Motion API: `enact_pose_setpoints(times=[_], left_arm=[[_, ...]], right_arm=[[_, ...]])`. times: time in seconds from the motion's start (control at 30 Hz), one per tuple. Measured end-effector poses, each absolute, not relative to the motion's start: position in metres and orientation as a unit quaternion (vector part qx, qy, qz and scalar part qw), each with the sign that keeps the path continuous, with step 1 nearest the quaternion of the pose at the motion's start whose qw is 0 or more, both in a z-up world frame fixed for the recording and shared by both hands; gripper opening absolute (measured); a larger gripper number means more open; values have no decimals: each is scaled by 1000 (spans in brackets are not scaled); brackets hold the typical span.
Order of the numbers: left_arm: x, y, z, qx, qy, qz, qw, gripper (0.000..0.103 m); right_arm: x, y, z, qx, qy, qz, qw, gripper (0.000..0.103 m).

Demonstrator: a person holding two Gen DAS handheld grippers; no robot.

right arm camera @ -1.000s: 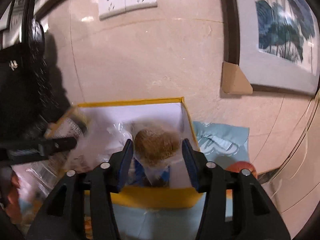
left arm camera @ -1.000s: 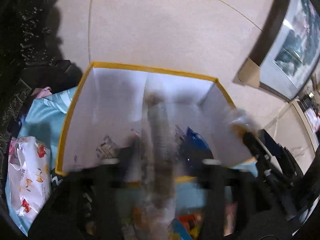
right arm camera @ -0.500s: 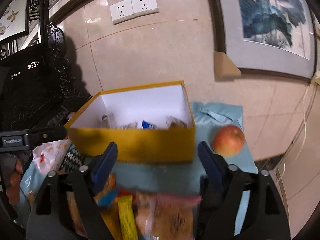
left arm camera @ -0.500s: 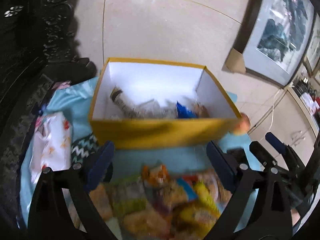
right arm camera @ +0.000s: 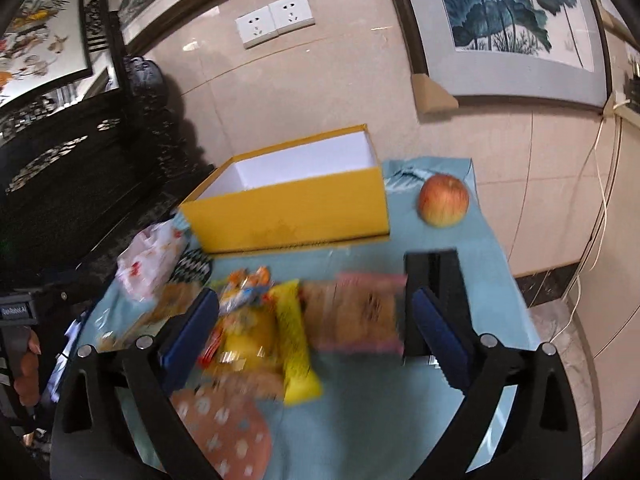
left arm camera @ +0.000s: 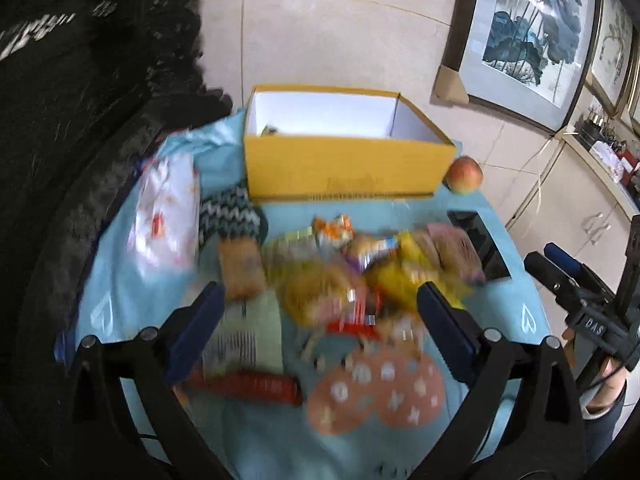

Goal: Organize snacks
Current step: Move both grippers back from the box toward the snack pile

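Left wrist view puts my left gripper [left arm camera: 318, 306] low over the near side of the blue cloth [left arm camera: 120, 300], jaws spread wide after just opening further, with nothing clamped; the loose snack pile [left arm camera: 360, 268] merely lies beneath the gap. My right gripper [right arm camera: 316, 316] stands the same way in its own view: jaws have just been opening to full spread, empty, hovering over the same pile.

I judge both hands are between drops and on to the next pick: the step in hand is choosing a packet.

Nearest me lies the round polka-dot pouch [left arm camera: 378, 392], near the cloth's front edge, then a red stick packet [left arm camera: 248, 386] lying crosswise, its long axis parallel to that edge. Beyond it the yellow bar packet [right arm camera: 294, 344] runs near-to-far, long axis pointing roughly at the box, and the pink-edged biscuit packet [right arm camera: 356, 312] lies just inside my right jaw, long axis across the cloth. A dark phone-like slab [left arm camera: 478, 244] lies toward the right edge.

The next move calls for settling the blur, picking one packet, and turning the jaws across its short axis so neighbours stay clear.

Farthest, the yellow box [left arm camera: 344, 168] stands open at the cloth's back edge, with an apple [right arm camera: 443, 199] beside its right end.
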State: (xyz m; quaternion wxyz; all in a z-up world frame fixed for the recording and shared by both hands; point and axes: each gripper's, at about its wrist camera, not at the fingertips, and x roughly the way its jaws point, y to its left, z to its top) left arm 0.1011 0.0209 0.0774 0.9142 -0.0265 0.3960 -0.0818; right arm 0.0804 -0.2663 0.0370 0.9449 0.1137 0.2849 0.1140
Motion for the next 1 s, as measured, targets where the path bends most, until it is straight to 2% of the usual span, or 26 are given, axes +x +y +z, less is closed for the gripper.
enact_pose_setpoints(times=[0.3, 0.63, 0.97, 1.0], left_arm=[[51, 53, 7, -80, 442, -36, 893, 99], [42, 33, -15, -25, 427, -33, 904, 99], [58, 40, -19, -19, 431, -22, 902, 99], [60, 43, -19, -21, 432, -20, 902, 99]], right_arm=[[45, -265, 5, 109, 305, 109, 940, 102], [59, -222, -6, 22, 309, 114, 944, 102], [122, -172, -18, -12, 335, 112, 935, 102], [130, -167, -20, -17, 341, 107, 934, 93]])
